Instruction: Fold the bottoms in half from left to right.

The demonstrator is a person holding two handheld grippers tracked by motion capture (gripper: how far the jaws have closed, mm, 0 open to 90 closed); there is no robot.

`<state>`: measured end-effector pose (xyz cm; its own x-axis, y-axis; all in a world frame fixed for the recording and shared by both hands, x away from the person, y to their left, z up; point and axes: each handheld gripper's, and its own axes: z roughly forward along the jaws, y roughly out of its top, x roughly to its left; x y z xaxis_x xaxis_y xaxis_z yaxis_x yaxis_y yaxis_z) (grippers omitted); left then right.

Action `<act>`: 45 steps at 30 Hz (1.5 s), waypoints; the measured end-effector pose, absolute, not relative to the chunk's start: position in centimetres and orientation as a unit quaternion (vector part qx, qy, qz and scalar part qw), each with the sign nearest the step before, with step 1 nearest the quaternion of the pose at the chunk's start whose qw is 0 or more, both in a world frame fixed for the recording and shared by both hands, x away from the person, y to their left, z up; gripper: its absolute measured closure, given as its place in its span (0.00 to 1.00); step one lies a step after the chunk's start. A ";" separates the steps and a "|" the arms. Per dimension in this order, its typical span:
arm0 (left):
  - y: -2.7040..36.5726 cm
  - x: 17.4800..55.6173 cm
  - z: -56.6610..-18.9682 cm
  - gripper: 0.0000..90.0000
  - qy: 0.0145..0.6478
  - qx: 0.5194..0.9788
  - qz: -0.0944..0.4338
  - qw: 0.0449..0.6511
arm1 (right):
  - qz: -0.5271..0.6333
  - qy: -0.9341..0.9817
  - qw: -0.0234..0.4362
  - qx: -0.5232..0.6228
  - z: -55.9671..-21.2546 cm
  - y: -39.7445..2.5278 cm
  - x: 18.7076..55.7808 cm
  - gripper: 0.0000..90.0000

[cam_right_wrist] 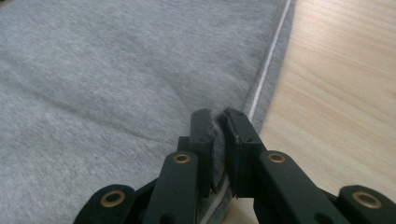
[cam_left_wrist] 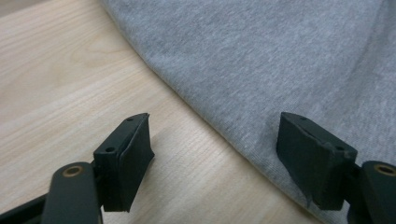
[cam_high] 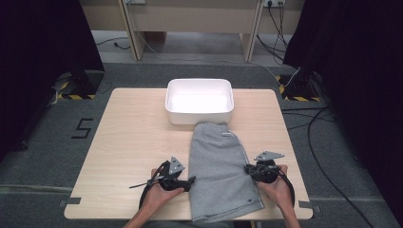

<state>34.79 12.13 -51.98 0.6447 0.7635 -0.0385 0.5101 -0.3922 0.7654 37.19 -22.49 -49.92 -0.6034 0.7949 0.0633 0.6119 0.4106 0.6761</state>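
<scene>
Grey shorts [cam_high: 219, 171] lie long-ways on the tabletop [cam_high: 133, 137] toward the white tub [cam_high: 199, 100]. Right gripper [cam_right_wrist: 218, 122] pinches their edge; left gripper [cam_left_wrist: 215, 154] gapes wide beside theirs.

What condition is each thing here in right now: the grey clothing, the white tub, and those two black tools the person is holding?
Grey shorts: lying flat on the wooden table, folded lengthwise, waistband end touching the tub.
White tub: upright, empty.
Left tool: open, jaws straddling the shorts' edge, not gripping.
Right tool: shut, pinching the shorts' side edge by the white stripe.
</scene>
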 end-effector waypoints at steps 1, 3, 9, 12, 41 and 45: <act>12.3 34.9 -52.0 0.29 0.391 0.818 0.163 0.389 | 0.340 0.829 0.131 0.424 -49.9 -22.2 37.1 0.91; 12.9 35.2 -52.0 0.29 0.400 0.814 0.167 0.387 | 0.342 0.832 0.130 0.417 -50.0 -21.7 37.1 0.91; 14.5 35.8 -51.8 0.30 0.416 0.808 0.173 0.380 | 0.354 0.831 0.116 0.413 -50.1 -20.2 37.2 0.81; 14.5 35.5 -51.5 0.32 0.414 0.807 0.166 0.387 | 0.363 0.821 0.132 0.421 -49.3 -20.0 36.7 0.67; 14.9 33.7 -51.7 0.32 0.419 0.802 0.136 0.403 | 0.392 0.831 0.139 0.370 -49.3 -22.1 29.0 0.93; 14.6 33.6 -51.8 0.31 0.413 0.806 0.140 0.400 | 0.396 0.830 0.150 0.363 -47.3 -22.8 27.5 0.93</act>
<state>33.57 14.59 -51.81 0.6197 0.7778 -0.1050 0.5536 -0.3384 0.7609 27.48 -22.84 -47.33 -0.6919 0.7210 0.0382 0.4837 0.4236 0.7659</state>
